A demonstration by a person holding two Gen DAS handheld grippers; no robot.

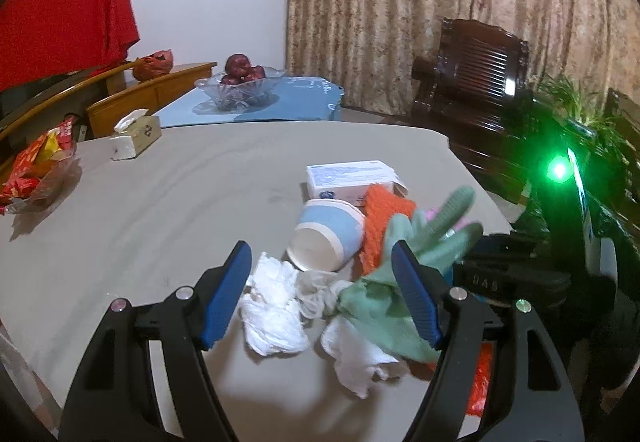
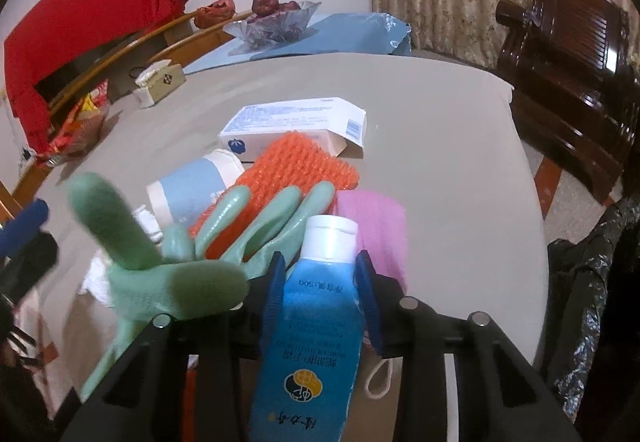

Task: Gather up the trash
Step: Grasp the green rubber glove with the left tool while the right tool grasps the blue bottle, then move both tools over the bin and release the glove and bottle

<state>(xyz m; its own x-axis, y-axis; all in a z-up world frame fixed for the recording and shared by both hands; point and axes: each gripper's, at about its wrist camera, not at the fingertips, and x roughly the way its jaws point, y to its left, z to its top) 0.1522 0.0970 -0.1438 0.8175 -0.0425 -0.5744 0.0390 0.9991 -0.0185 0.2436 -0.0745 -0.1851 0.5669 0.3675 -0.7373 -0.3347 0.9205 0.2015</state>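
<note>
A blue plastic squeeze tube with a white cap sat clamped between the blue pads of the right gripper, cap pointing away over the table. Green rubber glove draped across that gripper's left side, fingers splayed. Just beyond lay an orange bristled scrubber, a pink cloth, a tipped blue-and-white paper cup and a white-and-blue cardboard box, all on the grey tablecloth. The left gripper stood with its tongs wide apart above crumpled white tissues, pads touching nothing clearly; the glove lay against its right finger. Black bin bag hung at the table's right edge.
</note>
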